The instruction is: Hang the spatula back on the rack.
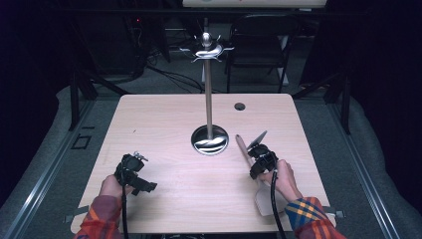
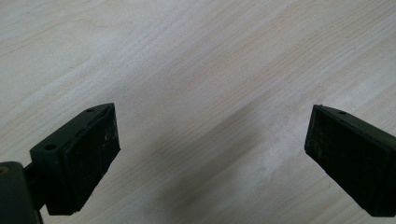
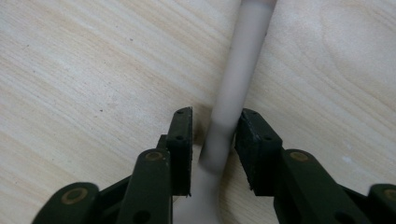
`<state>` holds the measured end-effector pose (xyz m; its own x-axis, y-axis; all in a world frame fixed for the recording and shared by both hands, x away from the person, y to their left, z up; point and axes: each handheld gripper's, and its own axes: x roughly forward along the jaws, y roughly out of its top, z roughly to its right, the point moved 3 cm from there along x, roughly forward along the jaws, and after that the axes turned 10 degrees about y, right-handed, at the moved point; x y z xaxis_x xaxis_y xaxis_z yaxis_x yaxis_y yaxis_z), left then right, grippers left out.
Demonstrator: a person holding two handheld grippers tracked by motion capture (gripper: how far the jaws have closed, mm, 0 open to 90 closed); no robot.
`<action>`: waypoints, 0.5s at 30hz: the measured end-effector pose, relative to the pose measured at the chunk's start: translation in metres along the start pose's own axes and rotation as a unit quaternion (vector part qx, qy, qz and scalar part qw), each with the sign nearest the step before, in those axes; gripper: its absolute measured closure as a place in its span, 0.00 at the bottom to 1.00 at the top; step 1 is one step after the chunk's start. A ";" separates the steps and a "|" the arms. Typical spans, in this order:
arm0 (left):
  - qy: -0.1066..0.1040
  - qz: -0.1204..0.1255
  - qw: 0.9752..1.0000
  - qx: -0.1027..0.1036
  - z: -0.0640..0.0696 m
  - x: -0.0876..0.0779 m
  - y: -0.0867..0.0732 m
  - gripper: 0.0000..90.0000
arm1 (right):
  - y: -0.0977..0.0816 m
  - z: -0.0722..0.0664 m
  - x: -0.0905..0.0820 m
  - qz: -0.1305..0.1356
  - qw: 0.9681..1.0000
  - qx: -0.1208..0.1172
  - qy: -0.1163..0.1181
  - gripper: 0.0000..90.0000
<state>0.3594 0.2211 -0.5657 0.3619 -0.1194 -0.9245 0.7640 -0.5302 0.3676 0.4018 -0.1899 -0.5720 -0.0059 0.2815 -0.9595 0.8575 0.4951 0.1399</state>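
Between the right gripper's (image 3: 214, 140) jaws lies a spatula (image 3: 236, 79) handle, flat on the table (image 1: 164, 124); jaws narrowed, w/ small gaps either side. Center handle, then squeeze evenly before lifting. Left gripper (image 2: 210, 144): jaws spread, nothing between.

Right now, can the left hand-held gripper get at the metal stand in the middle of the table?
Probably yes. The left hand-held gripper is open over bare table, with nothing between it and the stand's round base.
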 end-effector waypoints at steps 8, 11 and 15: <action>0.000 -0.001 1.000 0.001 0.000 0.000 0.000 0.03 | -0.001 0.002 0.000 0.016 1.000 0.015 0.003 0.82; -0.001 0.000 1.000 0.000 0.000 0.000 0.000 0.03 | -0.002 0.004 0.000 0.028 0.999 0.027 0.026 0.83; -0.001 0.000 1.000 0.000 0.000 0.000 0.000 0.03 | -0.001 0.005 -0.001 0.029 0.999 0.030 0.032 0.87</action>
<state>0.3596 0.2210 -0.5658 0.3614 -0.1208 -0.9246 0.7641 -0.5299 0.3678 0.4031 -0.1948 -0.5729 0.0142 0.3614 -0.9323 0.8869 0.4260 0.1787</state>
